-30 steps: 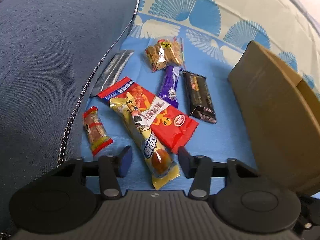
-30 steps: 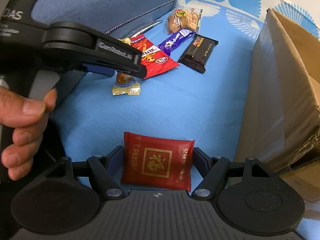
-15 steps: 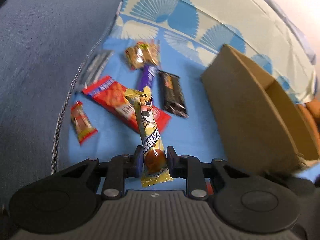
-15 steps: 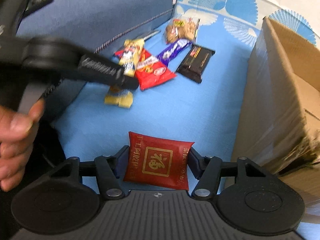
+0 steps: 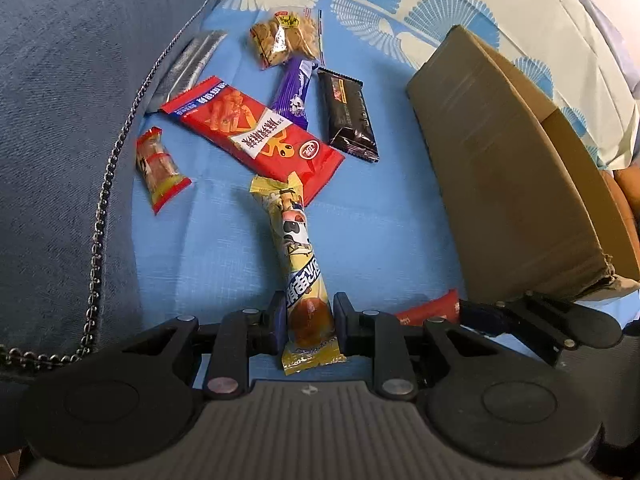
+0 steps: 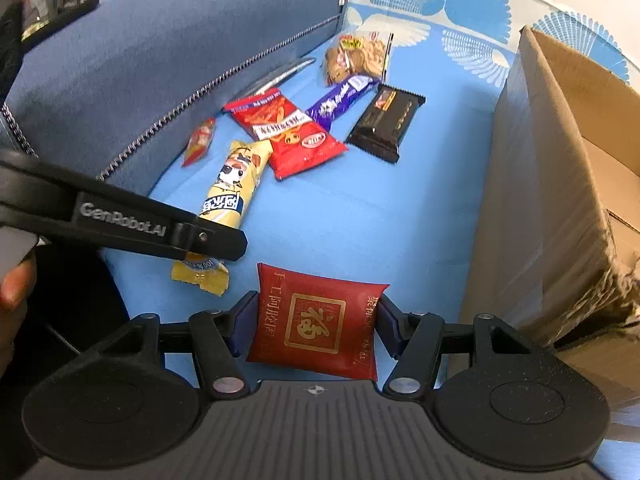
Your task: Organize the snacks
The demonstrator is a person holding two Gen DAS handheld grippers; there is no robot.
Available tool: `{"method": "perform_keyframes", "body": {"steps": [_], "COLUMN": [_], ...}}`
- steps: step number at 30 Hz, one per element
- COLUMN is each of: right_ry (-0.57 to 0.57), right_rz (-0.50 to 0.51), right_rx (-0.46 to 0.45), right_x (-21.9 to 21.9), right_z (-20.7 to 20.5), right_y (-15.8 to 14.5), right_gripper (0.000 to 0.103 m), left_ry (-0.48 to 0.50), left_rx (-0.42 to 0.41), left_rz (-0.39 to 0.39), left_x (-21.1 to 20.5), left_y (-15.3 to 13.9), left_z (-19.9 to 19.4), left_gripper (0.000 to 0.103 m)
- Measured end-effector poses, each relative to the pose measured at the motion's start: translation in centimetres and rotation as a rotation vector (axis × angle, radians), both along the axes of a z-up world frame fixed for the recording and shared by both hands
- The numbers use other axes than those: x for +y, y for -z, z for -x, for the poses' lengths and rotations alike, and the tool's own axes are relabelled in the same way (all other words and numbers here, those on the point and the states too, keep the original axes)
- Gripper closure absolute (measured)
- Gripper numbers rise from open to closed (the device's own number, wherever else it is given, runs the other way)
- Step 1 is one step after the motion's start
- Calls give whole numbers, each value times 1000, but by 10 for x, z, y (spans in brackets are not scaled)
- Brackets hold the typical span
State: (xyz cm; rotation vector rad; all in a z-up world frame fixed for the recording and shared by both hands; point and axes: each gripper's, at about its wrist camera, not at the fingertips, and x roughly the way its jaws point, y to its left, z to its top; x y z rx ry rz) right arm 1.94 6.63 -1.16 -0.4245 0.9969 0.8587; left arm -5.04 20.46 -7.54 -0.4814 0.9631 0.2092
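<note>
1. The left gripper (image 5: 306, 322) has its jaws clamped on the near end of the yellow stick snack (image 5: 298, 240). The far end lies against the red wafer pack (image 5: 256, 130); a lift is likely to drag that pack.
2. The right gripper (image 6: 316, 328) has its jaws closed on the red pouch (image 6: 320, 320). The grip sits on soft edges; slippage is possible.
3. Both grippers sit close together beside the cardboard box (image 6: 560, 184). Simultaneous moves toward it risk collision.
</note>
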Motion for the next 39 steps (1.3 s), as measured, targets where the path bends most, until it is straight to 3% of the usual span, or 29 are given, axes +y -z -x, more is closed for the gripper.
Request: {"method": "perform_keyframes", "body": {"steps": [25,39], "right_ry": [-5,-8], "right_rz": [11,-61], "right_rx": [8,-30], "right_x": [-1,-3], "right_z": [2,5], "right_y": [5,-5], "right_gripper": [40,40], "left_ry": [8,-1], "left_rx": [-14,-61], "left_rz": [-15,2], "left_x": [-2,-1], "left_y": [-1,-7], "left_z": [0,7], "left_gripper": [76,76]}}
